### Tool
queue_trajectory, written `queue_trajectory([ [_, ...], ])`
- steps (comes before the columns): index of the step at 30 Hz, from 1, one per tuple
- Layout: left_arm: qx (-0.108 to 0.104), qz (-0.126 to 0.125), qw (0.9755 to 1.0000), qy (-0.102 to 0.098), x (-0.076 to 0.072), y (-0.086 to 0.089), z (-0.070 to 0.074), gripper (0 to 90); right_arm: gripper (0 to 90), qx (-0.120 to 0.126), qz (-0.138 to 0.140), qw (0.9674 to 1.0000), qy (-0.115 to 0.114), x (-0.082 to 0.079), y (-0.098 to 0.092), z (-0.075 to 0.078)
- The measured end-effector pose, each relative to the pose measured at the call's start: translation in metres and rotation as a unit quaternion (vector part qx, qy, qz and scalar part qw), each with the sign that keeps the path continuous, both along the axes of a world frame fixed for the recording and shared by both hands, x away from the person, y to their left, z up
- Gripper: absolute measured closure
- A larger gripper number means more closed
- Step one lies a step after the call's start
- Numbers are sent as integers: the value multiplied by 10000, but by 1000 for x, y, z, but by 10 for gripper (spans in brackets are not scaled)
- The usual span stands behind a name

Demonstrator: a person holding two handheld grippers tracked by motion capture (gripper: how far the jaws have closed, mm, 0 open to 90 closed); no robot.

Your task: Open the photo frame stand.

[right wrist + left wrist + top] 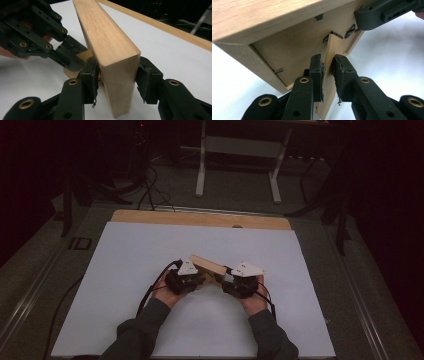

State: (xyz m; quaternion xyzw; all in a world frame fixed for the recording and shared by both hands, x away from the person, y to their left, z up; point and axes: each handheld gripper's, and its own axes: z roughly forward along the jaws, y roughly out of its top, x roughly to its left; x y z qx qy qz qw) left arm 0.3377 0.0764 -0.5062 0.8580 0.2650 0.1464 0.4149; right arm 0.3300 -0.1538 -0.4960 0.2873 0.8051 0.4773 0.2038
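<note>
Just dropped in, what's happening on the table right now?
A person works on a wooden picture frame over the white table sheet. The right gripper clamps the frame's thick edge, holding it tilted. The left gripper has its jaws around the fold-out stand on the frame's back; contact with the pads is unclear.

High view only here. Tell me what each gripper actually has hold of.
Observer: The right gripper clamps the wooden frame across its thick side rail, a pad on each face.
Operator: Now the left one.
Observer: The left gripper has the thin fold-out stand on the frame's back between its pads, apparently pinched.
Operator: Report the stand's position.
Observer: It's swung away from the backing board, far end by two black clips.
</note>
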Motion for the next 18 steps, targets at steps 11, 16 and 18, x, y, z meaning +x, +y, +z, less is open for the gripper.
queue_trajectory([
  [11,0,-31,10000,8,3,1,0,763,574,-30,-48,10000,-76,-3,0,0],
  [16,-59,-13,9999,141,1,3,-1,759,555,73,107,9999,6,-5,-1,1],
  [18,-83,7,9998,184,0,4,-2,758,552,45,143,9999,-14,-6,0,1],
])
